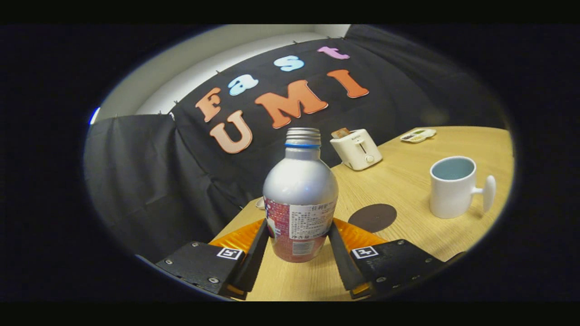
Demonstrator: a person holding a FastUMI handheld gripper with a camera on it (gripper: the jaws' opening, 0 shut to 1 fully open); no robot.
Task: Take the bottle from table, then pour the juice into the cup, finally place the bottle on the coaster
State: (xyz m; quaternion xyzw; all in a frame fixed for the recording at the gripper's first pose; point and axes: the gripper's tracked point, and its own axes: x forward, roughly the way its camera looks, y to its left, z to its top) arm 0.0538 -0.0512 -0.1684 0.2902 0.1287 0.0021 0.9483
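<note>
Gripper [299,235] clamped on the bottle [300,199], fingers pressing its labelled lower body. Smooth metal, likely slippery, uncapped; best held firm and upright.

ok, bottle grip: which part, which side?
Take the bottle by its lower, labelled body, level from the near side, one finger on each flank. It stands upright on the table and the body is straight-walled there; higher up it tapers to a narrow open neck. The gripper already brackets that part, both fingers seemingly touching it.

silver bottle [300,181], white cup [451,188], brown coaster [372,217]
</note>
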